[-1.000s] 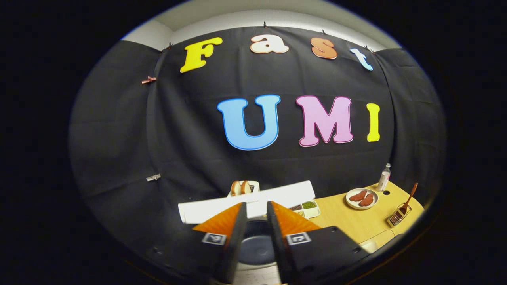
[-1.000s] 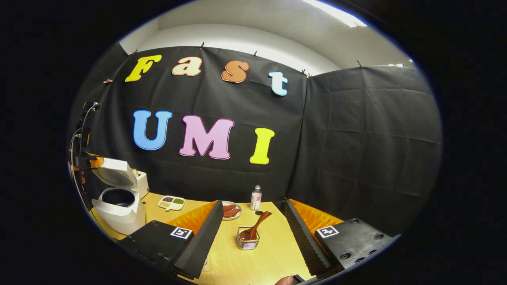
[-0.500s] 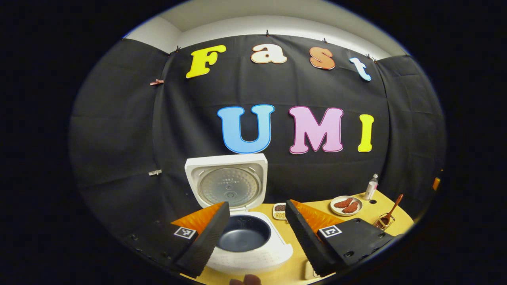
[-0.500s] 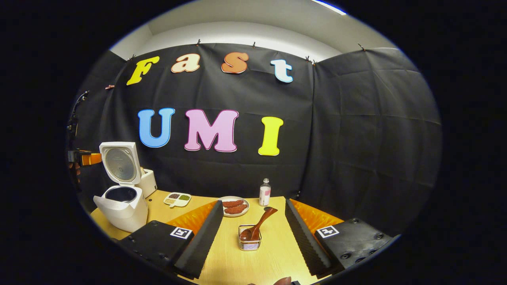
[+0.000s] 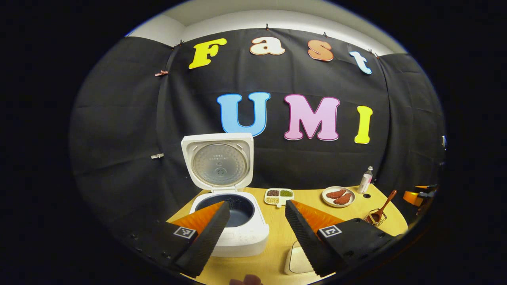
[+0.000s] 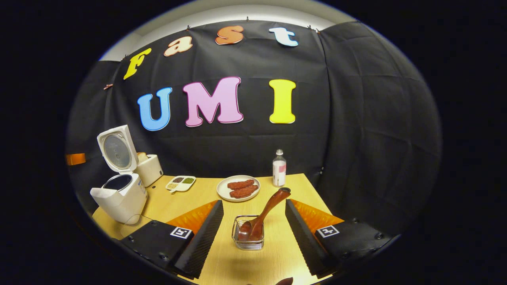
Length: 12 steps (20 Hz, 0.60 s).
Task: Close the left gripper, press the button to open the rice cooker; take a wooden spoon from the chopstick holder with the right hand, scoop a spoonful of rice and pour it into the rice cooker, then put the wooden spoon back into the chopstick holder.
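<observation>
Rice cooker (image 5: pixel 231 221) sits at counter (image 6: pixel 190 198) left end, lid up, pot exposed. Left gripper (image 5: pixel 257 233) hangs before it, jaws apart, holding nothing. Right gripper (image 6: pixel 254 233) likewise spread, straddling the chopstick holder (image 6: pixel 248 238) with wooden spoon (image 6: pixel 264 215) leaning in it. Behind it: plate of meat (image 6: pixel 238 188), bottle (image 6: pixel 279 168), divided grain dish (image 6: pixel 180 183).

Left gripper (image 5: pixel 256 227): black bodies, orange wedge fingers faced with ribbed black pads (image 5: pixel 210 233), square black-and-white marker on each, small screws. Right gripper (image 6: pixel 254 229): same build, markers, screws.
</observation>
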Available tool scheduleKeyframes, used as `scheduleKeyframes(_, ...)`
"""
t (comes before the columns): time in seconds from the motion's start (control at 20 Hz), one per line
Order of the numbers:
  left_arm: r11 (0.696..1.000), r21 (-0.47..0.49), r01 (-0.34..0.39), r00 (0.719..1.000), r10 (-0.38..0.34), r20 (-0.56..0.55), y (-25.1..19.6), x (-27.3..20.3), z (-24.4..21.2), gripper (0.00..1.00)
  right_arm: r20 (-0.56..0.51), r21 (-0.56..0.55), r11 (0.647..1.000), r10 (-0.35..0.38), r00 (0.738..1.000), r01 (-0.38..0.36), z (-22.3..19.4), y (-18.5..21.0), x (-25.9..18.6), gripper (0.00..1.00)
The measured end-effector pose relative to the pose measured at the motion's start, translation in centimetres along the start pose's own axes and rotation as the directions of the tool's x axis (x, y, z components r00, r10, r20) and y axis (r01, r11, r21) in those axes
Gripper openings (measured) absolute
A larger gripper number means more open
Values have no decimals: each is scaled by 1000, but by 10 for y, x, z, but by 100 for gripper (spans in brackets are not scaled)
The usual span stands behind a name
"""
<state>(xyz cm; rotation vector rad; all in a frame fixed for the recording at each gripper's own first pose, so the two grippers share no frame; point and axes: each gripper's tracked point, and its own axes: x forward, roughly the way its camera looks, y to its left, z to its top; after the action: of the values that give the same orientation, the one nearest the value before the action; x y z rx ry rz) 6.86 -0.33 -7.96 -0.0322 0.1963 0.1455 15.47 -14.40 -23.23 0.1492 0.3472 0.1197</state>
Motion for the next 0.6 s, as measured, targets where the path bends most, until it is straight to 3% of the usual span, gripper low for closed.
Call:
scheduleKeyframes(0.2, 999, -15, -30, 999, 30, -37, -18, -4, -17, 97, -79, 26, 999, 29, 996, -27, -40, -13, 42, 94)
scheduleKeyframes(0.6, 993, -75, -88, 992, 81, -92, -38, -11, -39, 97, -200, 139, 987, 109, 974, -82, -90, -13, 101, 64)
